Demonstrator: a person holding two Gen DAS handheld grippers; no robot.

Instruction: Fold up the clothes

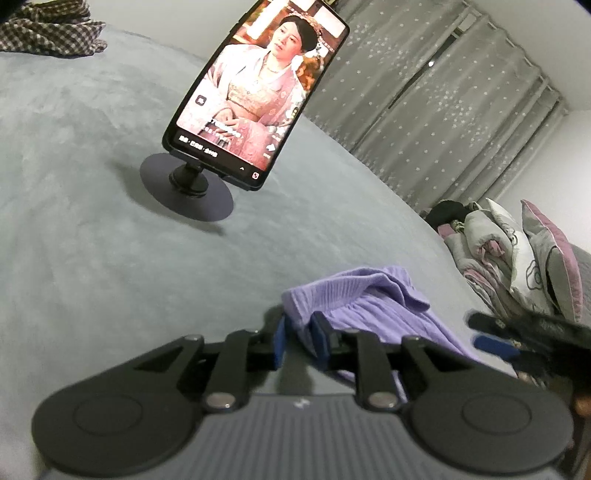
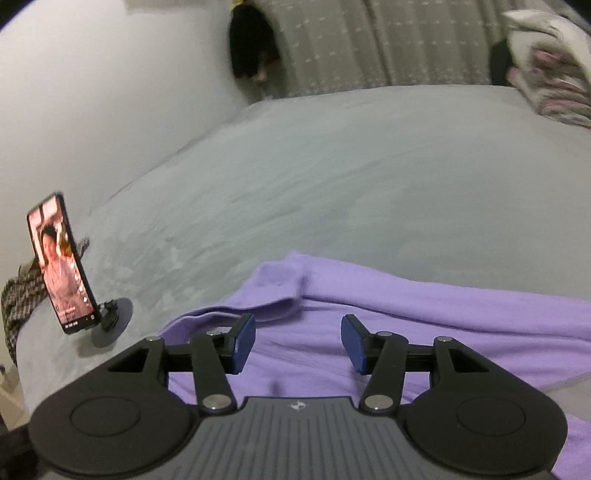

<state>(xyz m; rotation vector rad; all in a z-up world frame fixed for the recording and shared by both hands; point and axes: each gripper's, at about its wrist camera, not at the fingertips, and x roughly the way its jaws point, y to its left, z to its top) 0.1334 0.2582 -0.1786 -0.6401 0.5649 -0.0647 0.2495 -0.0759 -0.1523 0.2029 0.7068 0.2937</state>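
Tongs check: our left tongs (image 1: 299,341) pinch the purple garment (image 1: 369,310); our right tongs (image 2: 298,341) hover spread; phone (image 1: 255,85) captions unreadable.

Dim, even room light, soft shadows. Phone screen (image 1: 255,88) glows brightest. Strong fisheye bending at edges; right-wrist view motion-blurred throughout.

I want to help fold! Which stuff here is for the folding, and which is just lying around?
For the folding:
purple top
left tool, pinching its edge
right tool, open above it

Just lying around:
phone on its stand
checked cloth
bedding pile
curtain
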